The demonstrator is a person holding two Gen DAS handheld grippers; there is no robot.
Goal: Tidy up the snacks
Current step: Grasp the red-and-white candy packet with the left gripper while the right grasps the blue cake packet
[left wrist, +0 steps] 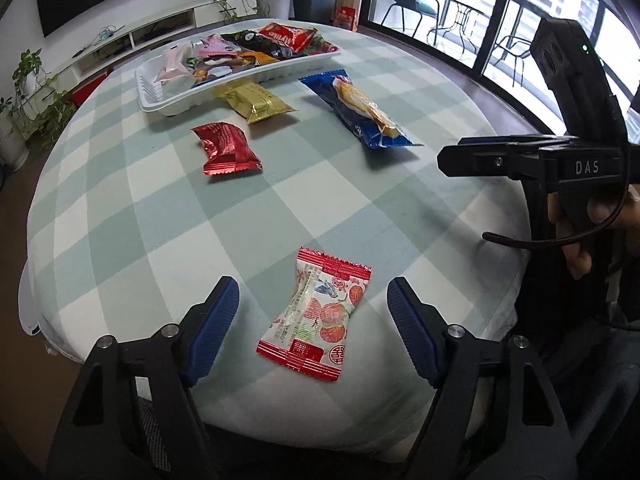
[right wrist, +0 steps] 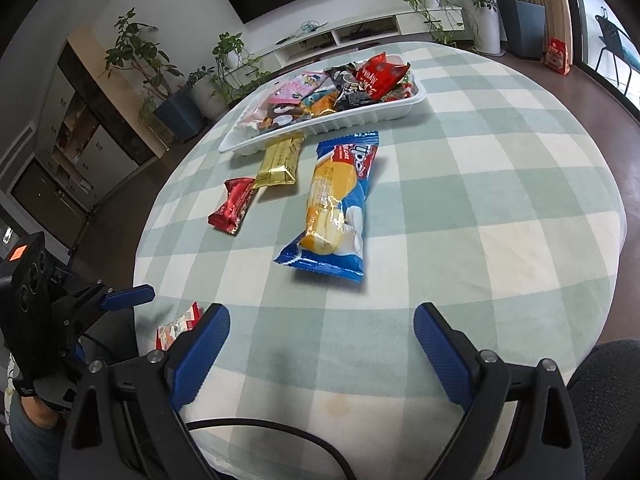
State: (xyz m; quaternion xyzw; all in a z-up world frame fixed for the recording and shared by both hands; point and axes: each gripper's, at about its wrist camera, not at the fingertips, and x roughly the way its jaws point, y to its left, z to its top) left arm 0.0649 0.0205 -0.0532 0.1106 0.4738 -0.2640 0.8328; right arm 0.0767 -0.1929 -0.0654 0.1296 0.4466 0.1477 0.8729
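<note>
You had the left gripper (left wrist: 312,320) spread wide with nothing in it, its blue pads (left wrist: 212,328) hovering either side of a red-and-white candy packet (left wrist: 316,316) that lay flat on the checked tablecloth (left wrist: 140,232) at the near edge, roughly 6 o'clock on the round table; whether the pads touched the cloth could not be told. Your right gripper (right wrist: 320,356) was also fully apart and gripped nothing, over bare cloth at the near rim. From the left wrist view it showed side-on at 3 o'clock, and how far apart its jaws stood could not be read from there. The blue cake packet (right wrist: 332,208) lay ahead of the right gripper toward the table centre, well apart from its pads (right wrist: 444,356). At about 10 o'clock from that packet sat a small red foil packet (right wrist: 234,208) with a gold foil packet (right wrist: 280,160) just beyond it, their ends close or touching. The gold packet's far end reached the wall of the white tray (right wrist: 360,118), which sat at 12 o'clock on the table, heaped with mixed snack packets (right wrist: 340,88). In the right wrist view the candy packet peeked out at 8 o'clock, mostly hidden behind the right gripper's left-hand pad.
</note>
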